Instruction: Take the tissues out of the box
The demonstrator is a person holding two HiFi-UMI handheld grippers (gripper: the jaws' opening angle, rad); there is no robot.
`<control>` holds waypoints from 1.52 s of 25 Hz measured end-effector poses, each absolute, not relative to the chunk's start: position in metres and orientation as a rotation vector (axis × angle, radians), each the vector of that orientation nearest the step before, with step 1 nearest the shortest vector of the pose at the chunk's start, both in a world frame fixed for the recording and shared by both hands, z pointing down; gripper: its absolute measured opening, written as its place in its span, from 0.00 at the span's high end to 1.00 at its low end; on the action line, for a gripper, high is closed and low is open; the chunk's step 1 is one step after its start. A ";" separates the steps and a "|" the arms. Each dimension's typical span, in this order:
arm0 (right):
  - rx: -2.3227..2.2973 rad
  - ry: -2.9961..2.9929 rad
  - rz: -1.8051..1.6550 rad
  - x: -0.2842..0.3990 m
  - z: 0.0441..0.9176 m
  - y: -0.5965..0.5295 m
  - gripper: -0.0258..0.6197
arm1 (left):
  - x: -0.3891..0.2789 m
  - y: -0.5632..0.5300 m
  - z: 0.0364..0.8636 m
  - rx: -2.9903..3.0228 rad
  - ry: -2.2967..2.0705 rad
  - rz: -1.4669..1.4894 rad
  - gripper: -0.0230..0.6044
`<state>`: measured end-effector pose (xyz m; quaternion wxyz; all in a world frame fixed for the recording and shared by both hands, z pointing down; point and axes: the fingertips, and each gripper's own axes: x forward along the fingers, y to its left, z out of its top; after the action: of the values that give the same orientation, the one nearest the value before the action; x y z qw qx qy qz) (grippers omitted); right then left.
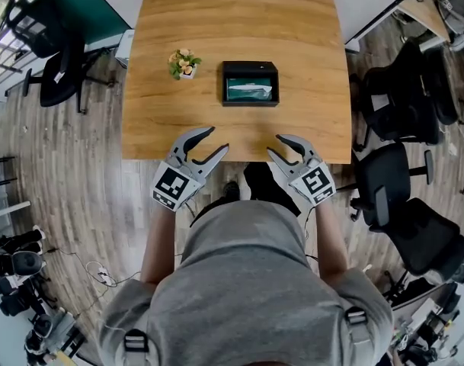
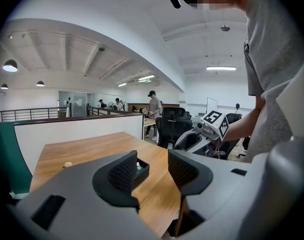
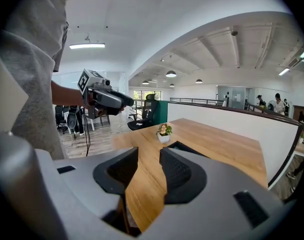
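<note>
Approach: left claw and right claw — both released, empty — must next reach the tissue box.

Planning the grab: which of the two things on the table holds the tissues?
The black box, open-topped with pale tissue showing; the other, left of it in the head view, is a small potted plant.

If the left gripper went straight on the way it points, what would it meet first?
Probably the tabletop, since the left gripper tilts down; the tissue box lies just beyond, slightly left of its line. Depth is unclear.
</note>
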<state>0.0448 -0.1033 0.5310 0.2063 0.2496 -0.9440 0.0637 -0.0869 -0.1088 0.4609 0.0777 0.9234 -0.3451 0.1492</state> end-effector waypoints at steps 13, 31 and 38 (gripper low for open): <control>0.428 -2.665 0.195 0.033 0.550 -0.182 0.74 | -0.077 -0.164 0.472 2.655 -1.136 0.471 0.63; 0.135 -2.608 0.216 0.005 0.606 -0.256 0.73 | -0.075 -0.207 0.504 2.511 -1.296 0.485 0.63; 0.085 -2.500 0.197 -0.014 0.641 -0.267 0.73 | -0.091 -0.222 0.525 2.489 -1.238 0.422 0.63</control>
<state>-0.0137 -0.2673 0.6406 0.3110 0.0324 -0.9469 0.0744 -0.0910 -0.2223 0.5254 0.1645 0.8732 -0.4342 0.1480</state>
